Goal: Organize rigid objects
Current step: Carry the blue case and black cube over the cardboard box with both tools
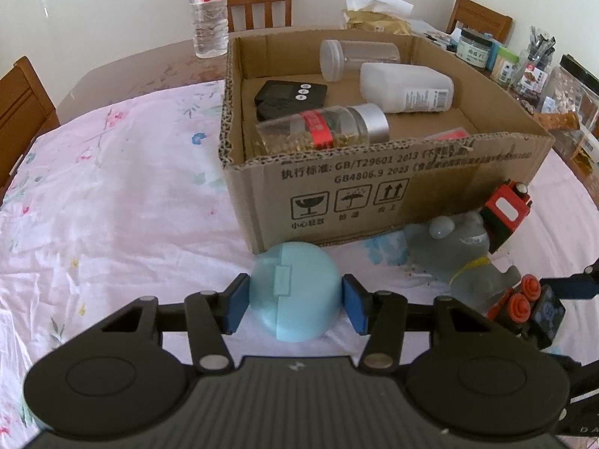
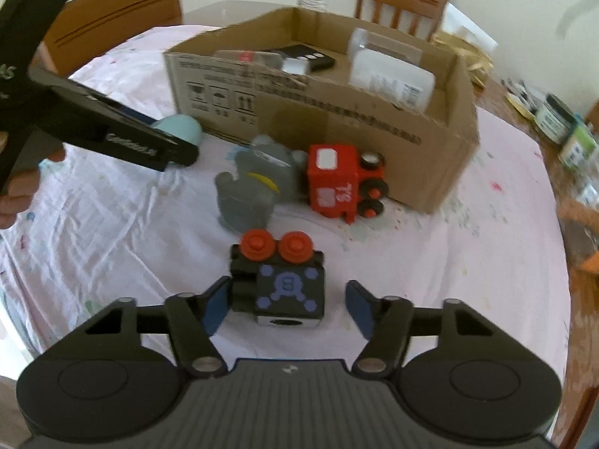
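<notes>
Left wrist view: my left claw [image 1: 295, 305] is clenched on a pale blue egg-shaped case [image 1: 295, 292], both pads pressed to its sides, on the pink cloth of the tabletop [image 1: 112, 205]. My right claw [image 2: 286, 305] stands released around a black toy block [image 2: 279, 284], one pad apart from it. Beyond lie a grey figure [image 2: 249, 191], a red toy train [image 2: 342, 183] and the cardboard box [image 1: 393, 194] holding jars.
</notes>
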Demonstrator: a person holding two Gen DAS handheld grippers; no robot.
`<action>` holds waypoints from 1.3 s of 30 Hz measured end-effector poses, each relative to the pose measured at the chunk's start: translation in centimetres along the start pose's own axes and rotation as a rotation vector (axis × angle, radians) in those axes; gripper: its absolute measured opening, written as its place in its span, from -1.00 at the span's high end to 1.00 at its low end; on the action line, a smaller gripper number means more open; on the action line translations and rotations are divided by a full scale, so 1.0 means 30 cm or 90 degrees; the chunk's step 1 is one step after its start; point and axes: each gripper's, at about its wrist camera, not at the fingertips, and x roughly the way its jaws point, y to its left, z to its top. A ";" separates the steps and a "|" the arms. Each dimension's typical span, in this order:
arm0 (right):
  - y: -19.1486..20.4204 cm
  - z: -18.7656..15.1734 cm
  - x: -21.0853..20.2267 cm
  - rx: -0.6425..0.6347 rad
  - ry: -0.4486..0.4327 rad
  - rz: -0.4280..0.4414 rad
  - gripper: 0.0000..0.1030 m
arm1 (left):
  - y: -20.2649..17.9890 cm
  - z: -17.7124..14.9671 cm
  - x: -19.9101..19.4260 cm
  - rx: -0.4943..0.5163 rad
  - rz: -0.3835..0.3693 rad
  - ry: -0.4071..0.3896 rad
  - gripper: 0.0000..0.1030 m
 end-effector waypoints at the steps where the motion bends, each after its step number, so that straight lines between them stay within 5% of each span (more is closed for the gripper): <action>1: 0.000 0.002 0.000 -0.001 0.000 0.004 -0.16 | 0.000 0.000 0.000 -0.001 0.000 0.000 -0.03; 24: -0.008 0.013 0.001 0.029 0.014 -0.005 -0.10 | 0.001 0.008 -0.006 0.043 -0.034 0.030 -0.01; 39: -0.059 0.060 -0.157 0.035 -0.009 -0.001 -0.10 | -0.003 0.036 -0.172 0.136 -0.100 0.054 -0.01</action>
